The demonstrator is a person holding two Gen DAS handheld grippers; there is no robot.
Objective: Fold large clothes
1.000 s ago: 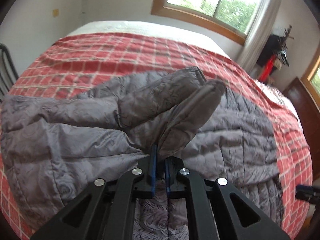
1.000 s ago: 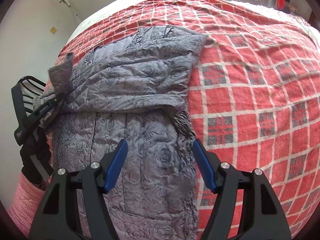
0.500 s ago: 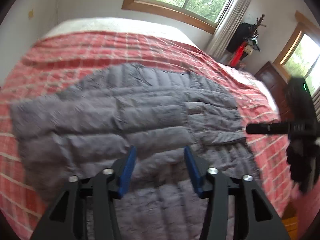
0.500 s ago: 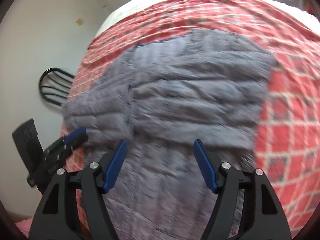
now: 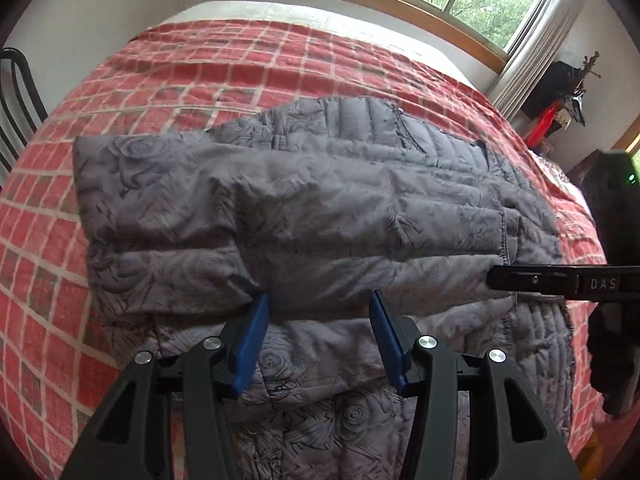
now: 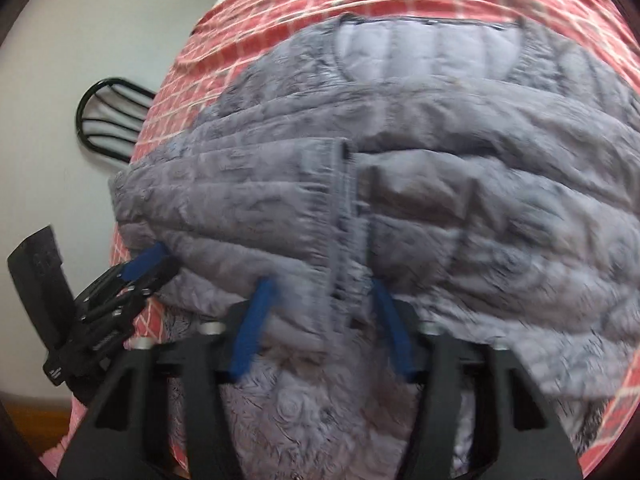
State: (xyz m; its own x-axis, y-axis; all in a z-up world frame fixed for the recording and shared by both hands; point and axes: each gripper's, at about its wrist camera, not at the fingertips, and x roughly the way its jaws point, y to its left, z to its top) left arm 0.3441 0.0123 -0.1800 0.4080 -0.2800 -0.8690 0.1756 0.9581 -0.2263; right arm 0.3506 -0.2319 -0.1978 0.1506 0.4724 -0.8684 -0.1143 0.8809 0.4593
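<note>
With both sleeves lying crossed over the chest of the grey quilted jacket [image 5: 320, 208], I judge that the sleeve step is done and a fold of the body is the one in hand.

In the left wrist view, the jacket lies spread across the middle of the bed [image 5: 200, 64], on its red checked cover, with its lower part toward the near edge. My left tool [image 5: 318, 308] stands with its jaws apart and empty, the tips just at the lower edge of the folded sleeve. The right tool [image 5: 560, 282] reaches in from the bed's right side, touching the sleeve end.

In the right wrist view, blurred by motion, the right tool [image 6: 324, 296] is also spread wide and grips nothing, its tips against the folded sleeves near the front closure. The left tool [image 6: 140, 264] shows at the jacket's left edge, toward the chair [image 6: 112, 116].

Next, I think each tool needs to close on the hem near the bed's near edge and carry it up toward the collar.
</note>
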